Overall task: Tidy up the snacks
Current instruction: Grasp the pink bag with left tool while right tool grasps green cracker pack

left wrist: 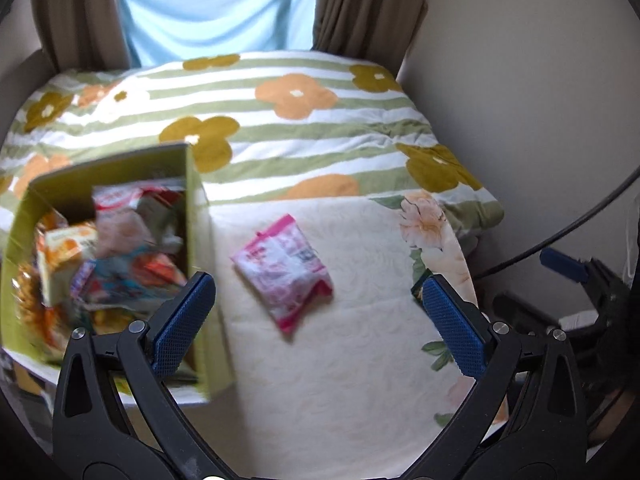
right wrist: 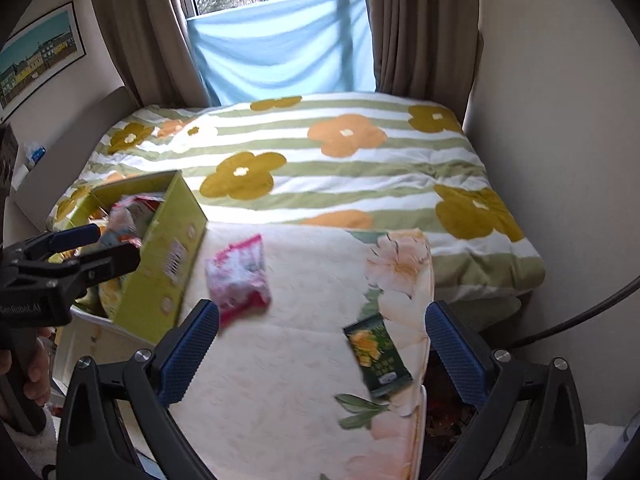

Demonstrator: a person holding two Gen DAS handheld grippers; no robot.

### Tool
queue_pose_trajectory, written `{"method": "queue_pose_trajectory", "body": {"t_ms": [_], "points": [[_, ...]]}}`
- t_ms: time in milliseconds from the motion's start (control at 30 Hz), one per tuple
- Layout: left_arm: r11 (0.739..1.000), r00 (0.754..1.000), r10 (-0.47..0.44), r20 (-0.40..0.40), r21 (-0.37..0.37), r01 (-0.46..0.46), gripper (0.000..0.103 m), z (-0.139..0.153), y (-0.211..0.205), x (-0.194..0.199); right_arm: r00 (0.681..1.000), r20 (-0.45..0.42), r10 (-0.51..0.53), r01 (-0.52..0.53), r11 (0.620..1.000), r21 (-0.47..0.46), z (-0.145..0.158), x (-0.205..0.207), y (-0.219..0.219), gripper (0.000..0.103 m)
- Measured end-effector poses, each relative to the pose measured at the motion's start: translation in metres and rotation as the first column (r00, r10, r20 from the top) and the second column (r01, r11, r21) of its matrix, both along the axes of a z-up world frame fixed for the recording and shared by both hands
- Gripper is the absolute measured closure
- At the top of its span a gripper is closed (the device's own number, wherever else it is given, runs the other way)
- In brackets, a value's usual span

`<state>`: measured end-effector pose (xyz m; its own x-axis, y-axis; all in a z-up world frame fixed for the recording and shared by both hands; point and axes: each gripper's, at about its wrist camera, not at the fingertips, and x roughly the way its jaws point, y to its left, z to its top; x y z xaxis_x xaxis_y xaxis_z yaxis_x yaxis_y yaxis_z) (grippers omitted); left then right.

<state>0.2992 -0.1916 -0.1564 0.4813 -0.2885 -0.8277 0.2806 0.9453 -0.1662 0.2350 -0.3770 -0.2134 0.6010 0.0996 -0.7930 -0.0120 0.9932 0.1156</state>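
Note:
A pink snack packet [left wrist: 282, 272] [right wrist: 238, 276] lies on a cream floral mat [left wrist: 320, 360] [right wrist: 280, 380]. Right of it, near the mat's edge, lies a dark green packet [right wrist: 378, 356], mostly hidden behind my finger in the left wrist view. A green cardboard box [left wrist: 196, 208] [right wrist: 168, 248] at the left holds several snack packs. My left gripper [left wrist: 316, 284] [right wrist: 100, 248] is open and empty, above the box's near corner and left of the pink packet. My right gripper [right wrist: 320, 310] is open and empty, short of both packets.
The mat lies on a bed with a green-striped flowered quilt [right wrist: 340, 184]. Brown curtains [right wrist: 420, 32] and a blue cloth [right wrist: 280, 52] hang behind. A wall [right wrist: 560, 160] and a dark cable [right wrist: 580, 316] are at the right. A hand [right wrist: 36, 368] holds the left gripper.

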Motion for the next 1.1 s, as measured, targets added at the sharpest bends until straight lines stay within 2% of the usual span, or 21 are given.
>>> {"method": "queue_pose_trajectory", "body": {"t_ms": [133, 267, 400, 567, 700, 833, 967, 1100], "points": [[0.997, 0.994, 0.080, -0.068, -0.011, -0.081, 0.000, -0.031, -0.023, 0.007, 0.999, -0.044, 0.026, -0.026, 1.000, -0.001, -0.032, 0.005, -0.019, 0.001], [0.982, 0.974, 0.184, -0.135, -0.015, -0.187, 0.000, -0.067, -0.030, 0.015, 0.996, -0.067, 0.054, -0.054, 0.999, 0.009, -0.058, 0.009, -0.032, 0.001], [0.966, 0.952, 0.255, -0.169, 0.000, -0.259, 0.000, -0.096, -0.031, 0.029, 0.992, -0.083, 0.098, -0.100, 0.995, -0.027, -0.080, 0.013, -0.030, 0.001], [0.950, 0.931, 0.310, -0.191, 0.027, -0.311, 0.000, -0.128, -0.031, 0.052, 0.982, -0.125, 0.141, -0.149, 0.987, -0.063, -0.105, 0.024, -0.023, 0.001], [0.933, 0.906, 0.359, -0.225, 0.055, -0.356, 0.000, -0.153, -0.030, 0.073, 0.971, -0.164, 0.175, -0.190, 0.978, -0.085, -0.125, 0.030, -0.016, 0.001], [0.920, 0.893, 0.392, -0.219, 0.118, -0.375, 0.000, -0.165, -0.029, 0.087, 0.962, -0.189, 0.199, -0.219, 0.971, -0.092, -0.139, 0.033, -0.011, 0.001], [0.914, 0.889, 0.404, -0.217, 0.141, -0.381, 0.000, -0.173, -0.026, 0.097, 0.955, -0.206, 0.212, -0.233, 0.969, -0.082, -0.147, 0.037, -0.010, 0.001], [0.903, 0.866, 0.428, -0.258, 0.151, -0.402, 0.000, -0.186, -0.016, 0.104, 0.952, -0.204, 0.229, -0.251, 0.964, -0.087, -0.148, 0.040, -0.007, 0.001]]}}
